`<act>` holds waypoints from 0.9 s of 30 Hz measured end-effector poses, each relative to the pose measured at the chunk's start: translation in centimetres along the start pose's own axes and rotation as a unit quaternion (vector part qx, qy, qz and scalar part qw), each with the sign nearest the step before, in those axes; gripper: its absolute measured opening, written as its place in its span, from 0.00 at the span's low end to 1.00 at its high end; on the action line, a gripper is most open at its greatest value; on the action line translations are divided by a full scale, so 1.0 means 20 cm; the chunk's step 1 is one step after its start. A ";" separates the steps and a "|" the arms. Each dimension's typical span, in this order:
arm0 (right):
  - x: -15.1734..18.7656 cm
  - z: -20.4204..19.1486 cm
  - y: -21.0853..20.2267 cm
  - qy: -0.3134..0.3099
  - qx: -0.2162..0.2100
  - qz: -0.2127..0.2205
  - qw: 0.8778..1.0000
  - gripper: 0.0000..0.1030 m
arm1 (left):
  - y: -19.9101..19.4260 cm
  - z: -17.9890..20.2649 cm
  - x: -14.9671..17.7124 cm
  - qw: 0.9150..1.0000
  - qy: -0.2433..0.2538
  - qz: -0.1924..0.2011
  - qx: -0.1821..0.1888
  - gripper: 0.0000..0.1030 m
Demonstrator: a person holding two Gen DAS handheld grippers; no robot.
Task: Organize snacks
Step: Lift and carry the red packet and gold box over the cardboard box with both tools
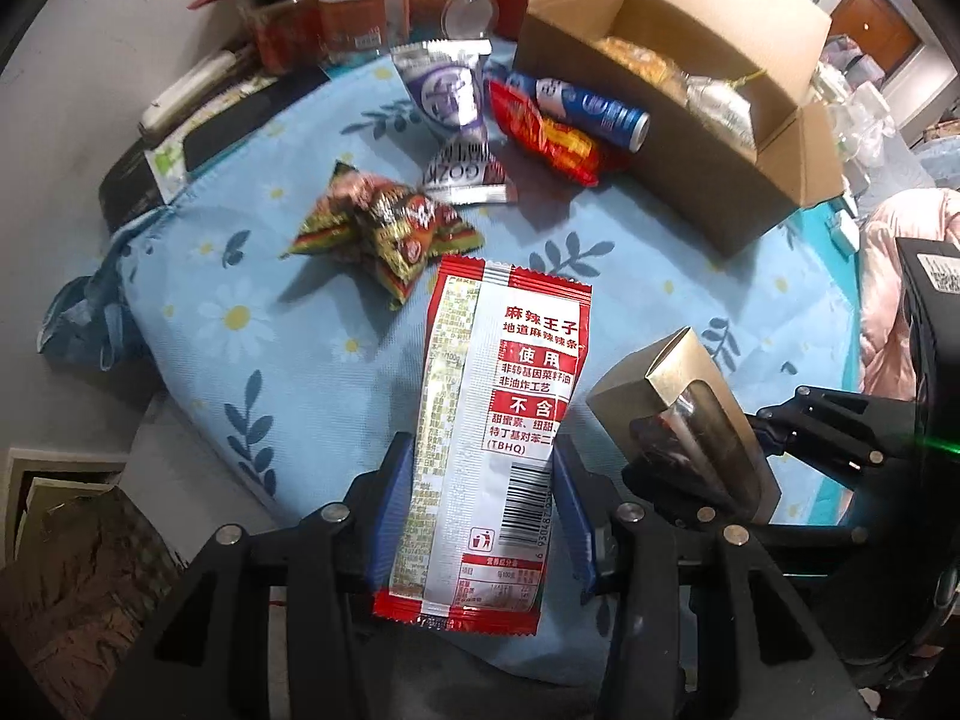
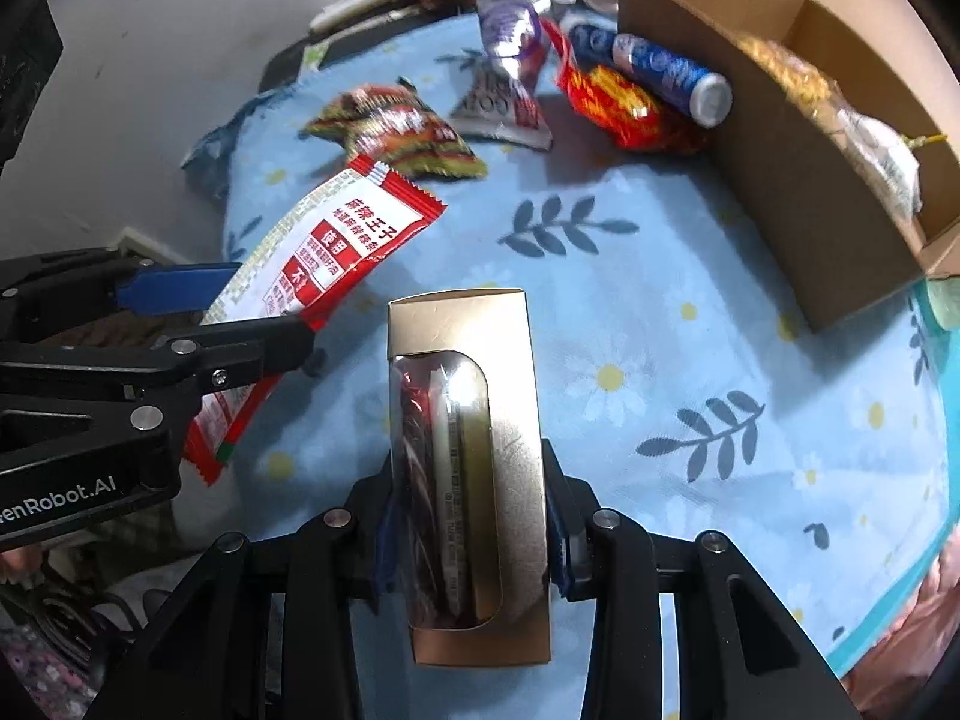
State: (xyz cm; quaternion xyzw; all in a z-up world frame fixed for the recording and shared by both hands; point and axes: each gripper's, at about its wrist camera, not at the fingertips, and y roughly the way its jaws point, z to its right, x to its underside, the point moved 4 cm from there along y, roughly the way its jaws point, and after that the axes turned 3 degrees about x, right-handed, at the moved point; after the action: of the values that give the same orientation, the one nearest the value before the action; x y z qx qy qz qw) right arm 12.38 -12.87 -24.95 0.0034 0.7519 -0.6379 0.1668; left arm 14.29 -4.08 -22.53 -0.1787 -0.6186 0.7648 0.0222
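Observation:
My left gripper (image 1: 483,516) is shut on a red and white snack packet (image 1: 492,420) and holds it above the blue flowered cloth (image 1: 312,396). The packet (image 2: 312,258) and left gripper (image 2: 264,312) also show in the right wrist view. My right gripper (image 2: 471,546) is shut on a gold windowed box (image 2: 474,456), also seen in the left wrist view (image 1: 684,420). An open cardboard box (image 1: 690,120) with snacks inside stands at the back right, also in the right wrist view (image 2: 798,192).
On the cloth lie green-red packets (image 1: 384,228), silver-purple packets (image 1: 450,96), a red-yellow bag (image 1: 546,132) and a blue tube (image 1: 594,108). Jars and bottles (image 1: 336,6) crowd the back edge. A pink garment (image 1: 900,276) lies right of the table.

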 end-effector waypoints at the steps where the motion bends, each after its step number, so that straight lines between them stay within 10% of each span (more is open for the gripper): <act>1: 0.00 -0.01 -0.02 0.000 0.000 0.004 1.000 0.37 | -0.02 0.01 0.00 1.000 0.000 0.004 0.000 0.43; 27: -0.14 0.02 -0.60 0.005 0.028 0.128 0.991 0.37 | -0.52 0.20 -0.21 0.990 0.032 0.133 0.023 0.43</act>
State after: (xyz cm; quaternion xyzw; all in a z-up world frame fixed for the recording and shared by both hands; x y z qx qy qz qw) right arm 12.46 -14.86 -12.78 0.1077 0.7281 -0.6319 0.2430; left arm 15.10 -6.44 -10.94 -0.2834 -0.5702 0.7690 -0.0557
